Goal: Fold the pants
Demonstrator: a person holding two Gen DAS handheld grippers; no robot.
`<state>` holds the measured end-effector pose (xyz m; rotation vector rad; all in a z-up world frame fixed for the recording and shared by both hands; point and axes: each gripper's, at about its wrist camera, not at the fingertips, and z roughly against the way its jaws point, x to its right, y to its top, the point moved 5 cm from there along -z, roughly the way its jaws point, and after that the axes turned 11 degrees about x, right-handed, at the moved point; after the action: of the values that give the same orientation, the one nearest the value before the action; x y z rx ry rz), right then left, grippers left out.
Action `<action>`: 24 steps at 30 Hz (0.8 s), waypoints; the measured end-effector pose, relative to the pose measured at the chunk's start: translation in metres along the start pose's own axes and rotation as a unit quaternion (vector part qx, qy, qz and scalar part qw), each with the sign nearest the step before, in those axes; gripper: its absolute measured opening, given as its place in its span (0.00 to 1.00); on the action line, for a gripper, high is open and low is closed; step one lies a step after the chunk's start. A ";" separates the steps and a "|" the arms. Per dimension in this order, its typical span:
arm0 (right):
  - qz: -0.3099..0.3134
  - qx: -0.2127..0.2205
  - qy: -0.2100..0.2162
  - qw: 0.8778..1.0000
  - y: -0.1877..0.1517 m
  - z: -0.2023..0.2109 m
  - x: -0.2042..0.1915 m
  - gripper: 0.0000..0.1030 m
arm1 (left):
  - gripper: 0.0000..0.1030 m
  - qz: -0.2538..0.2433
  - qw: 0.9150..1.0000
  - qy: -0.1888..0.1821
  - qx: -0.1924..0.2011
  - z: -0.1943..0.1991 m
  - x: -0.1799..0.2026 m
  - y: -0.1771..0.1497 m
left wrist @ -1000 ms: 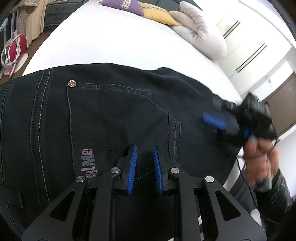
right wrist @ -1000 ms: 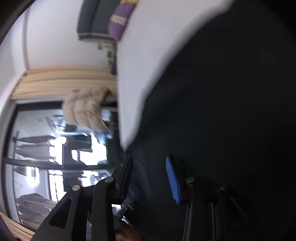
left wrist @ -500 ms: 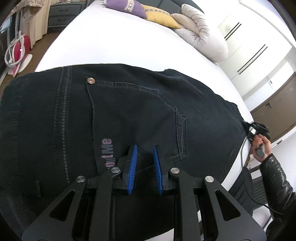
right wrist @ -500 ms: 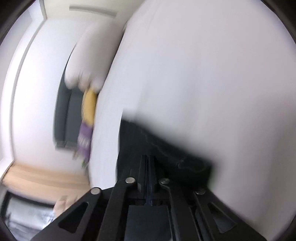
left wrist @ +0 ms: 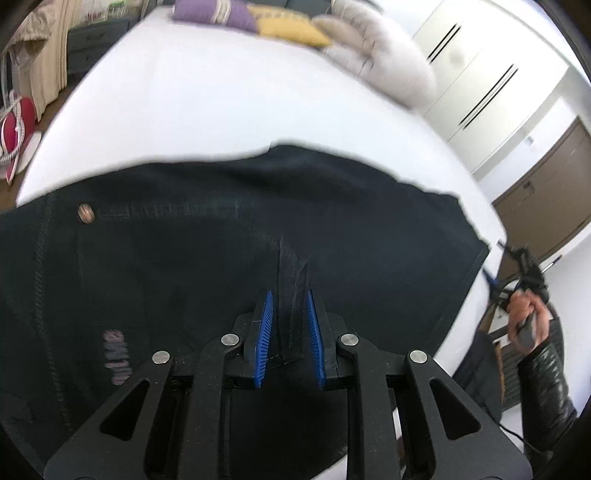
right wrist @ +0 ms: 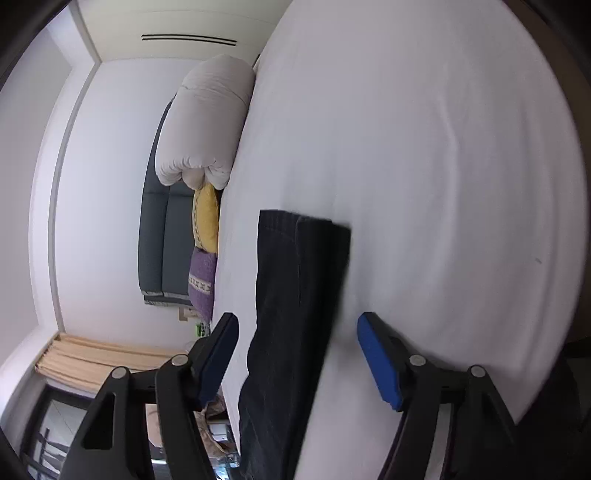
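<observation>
A: Where are the pants (left wrist: 229, 236) relative to the bed (left wrist: 207, 99)?

B: Spread flat across the near part of the bed's white sheet, dark denim with a pocket rivet and some pale lettering showing. In the right wrist view a narrow folded strip of them (right wrist: 295, 295) runs up the sheet (right wrist: 443, 166) from the bottom edge.

A: What is the left gripper (left wrist: 289, 325) doing?

B: Its blue pads are drawn close together with a raised pleat of the pants pinched between them, near the bed's front edge.

A: And the right gripper (right wrist: 295, 354)?

B: Spread wide, one finger on either side of the folded strip, holding nothing. Whether the pads touch the cloth I cannot tell. In the left view the right hand (left wrist: 526, 314) shows just off the bed's right edge, in a black sleeve, with a cable trailing below it.

A: What else is around the bed?

B: At its head, a purple cushion (left wrist: 214, 14), a yellow cushion (left wrist: 288, 27) and a rolled pale duvet (left wrist: 380, 70) in a row against a grey headboard (right wrist: 162, 229). White wardrobe doors (left wrist: 476, 85) and a brown door (left wrist: 546, 192) stand beyond the bed's right side. Beige curtains (left wrist: 40, 74) and something red and white (left wrist: 14, 129) on the floor are off its left side.

A: Anything in the way on the bed?

B: Only the cushions and duvet, well apart from the pants.
</observation>
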<state>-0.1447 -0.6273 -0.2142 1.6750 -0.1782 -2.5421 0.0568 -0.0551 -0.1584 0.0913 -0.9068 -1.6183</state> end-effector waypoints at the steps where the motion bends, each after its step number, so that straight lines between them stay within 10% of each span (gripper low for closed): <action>1: -0.003 0.001 -0.004 1.000 0.005 -0.003 0.002 0.66 | 0.18 0.009 1.000 0.002 -0.009 -0.005 -0.004 -0.005; 9: 0.032 -0.015 -0.023 0.999 0.021 -0.025 -0.007 0.57 | 0.17 0.043 0.999 -0.016 -0.007 -0.005 -0.026 -0.014; 14: -0.003 -0.025 -0.032 0.999 0.024 -0.043 0.010 0.09 | 0.17 0.053 0.998 -0.020 -0.007 -0.016 -0.022 -0.010; 24: 0.100 0.001 -0.066 0.993 0.012 -0.038 -0.019 0.07 | 0.17 0.067 0.997 -0.028 -0.009 -0.014 -0.030 -0.007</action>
<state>-0.1025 -0.6378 -0.2098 1.4111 -0.3406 -2.5021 0.0670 -0.0363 -0.1844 -0.0280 -0.9219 -1.5114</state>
